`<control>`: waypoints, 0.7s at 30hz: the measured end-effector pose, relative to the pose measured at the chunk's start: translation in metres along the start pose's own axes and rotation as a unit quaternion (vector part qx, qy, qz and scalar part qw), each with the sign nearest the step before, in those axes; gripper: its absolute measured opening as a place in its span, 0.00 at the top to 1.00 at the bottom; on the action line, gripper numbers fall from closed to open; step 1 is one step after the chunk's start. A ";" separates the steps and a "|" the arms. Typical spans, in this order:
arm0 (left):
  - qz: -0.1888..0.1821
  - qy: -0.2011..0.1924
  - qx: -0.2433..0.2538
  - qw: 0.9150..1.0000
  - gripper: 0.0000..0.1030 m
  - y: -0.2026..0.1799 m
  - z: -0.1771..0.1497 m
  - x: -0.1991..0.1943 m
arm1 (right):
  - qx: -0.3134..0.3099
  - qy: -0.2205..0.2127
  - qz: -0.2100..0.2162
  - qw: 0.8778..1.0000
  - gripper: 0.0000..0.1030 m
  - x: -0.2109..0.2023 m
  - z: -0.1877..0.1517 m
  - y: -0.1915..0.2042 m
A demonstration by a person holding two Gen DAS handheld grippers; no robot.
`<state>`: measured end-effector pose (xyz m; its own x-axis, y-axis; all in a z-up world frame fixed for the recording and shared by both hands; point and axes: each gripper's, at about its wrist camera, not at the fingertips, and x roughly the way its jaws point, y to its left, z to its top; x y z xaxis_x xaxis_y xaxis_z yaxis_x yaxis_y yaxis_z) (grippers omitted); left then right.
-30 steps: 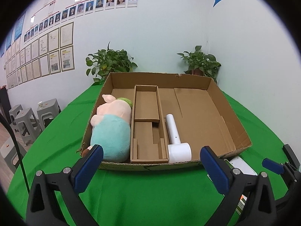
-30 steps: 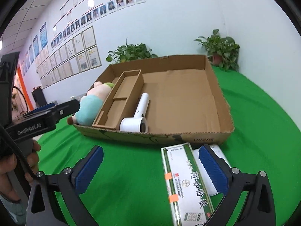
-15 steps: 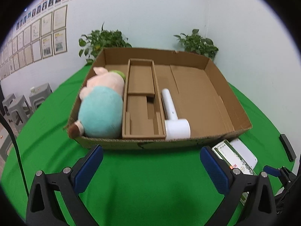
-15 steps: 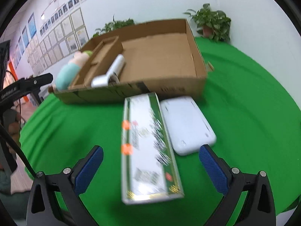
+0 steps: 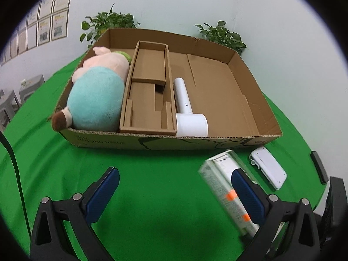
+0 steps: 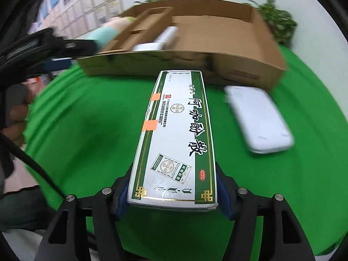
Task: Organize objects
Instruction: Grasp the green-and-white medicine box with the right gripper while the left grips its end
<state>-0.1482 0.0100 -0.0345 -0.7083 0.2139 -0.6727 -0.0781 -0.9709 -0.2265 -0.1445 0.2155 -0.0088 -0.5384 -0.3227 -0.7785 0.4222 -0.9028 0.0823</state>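
While its jaws are closing, the right gripper (image 6: 173, 192) has the near end of the long medicine box (image 6: 176, 134) between its pads, which sit against the box's sides above the green tablecloth (image 6: 91, 130). Just right of it lies a white case (image 6: 258, 119), both before the cardboard tray (image 5: 219, 87) holding a plush toy (image 5: 97, 95) and hair dryer (image 5: 187, 115). The left gripper (image 5: 176, 191) hangs wide open and empty.

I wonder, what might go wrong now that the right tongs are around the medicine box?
1. The right tongs, closing, grip the medicine box at its near end only, so the long far end may sag or twist when lifted.
2. The white case lies close beside it and could get nudged.
3. The carton wall stands just ahead and may catch the box.
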 end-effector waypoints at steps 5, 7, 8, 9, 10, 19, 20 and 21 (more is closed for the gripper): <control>-0.062 0.032 -0.030 0.997 0.01 0.009 -0.006 0.006 | -0.021 -0.034 0.018 0.999 0.00 -0.012 0.002 0.022; -0.082 0.044 -0.045 0.995 0.01 0.011 -0.010 0.010 | -0.017 -0.038 0.028 0.999 0.00 -0.015 0.002 0.020; -0.089 0.047 -0.050 0.994 0.01 0.012 -0.012 0.012 | -0.013 -0.038 0.034 0.999 0.00 -0.016 0.001 0.019; -0.094 0.050 -0.053 0.993 0.01 0.012 -0.013 0.013 | -0.011 -0.038 0.036 0.999 0.00 -0.016 0.000 0.017; -0.101 0.053 -0.055 0.992 0.01 0.011 -0.014 0.015 | -0.008 -0.038 0.031 0.999 0.00 -0.016 -0.001 0.016; -0.141 0.080 -0.065 0.985 0.01 0.003 -0.022 0.028 | -0.039 -0.024 0.027 0.999 0.17 -0.013 -0.003 0.025; -0.144 0.083 -0.067 0.984 0.01 0.003 -0.023 0.029 | -0.044 -0.024 0.027 0.998 0.20 -0.014 -0.003 0.030; -0.147 0.085 -0.068 0.983 0.01 0.002 -0.024 0.030 | -0.050 -0.022 0.024 0.998 0.26 -0.013 -0.003 0.034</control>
<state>-0.1531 0.0167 -0.0721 -0.5407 0.5091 -0.6696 -0.1589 -0.8435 -0.5130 -0.1209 0.1900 0.0026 -0.5464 -0.3801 -0.7463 0.5177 -0.8537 0.0558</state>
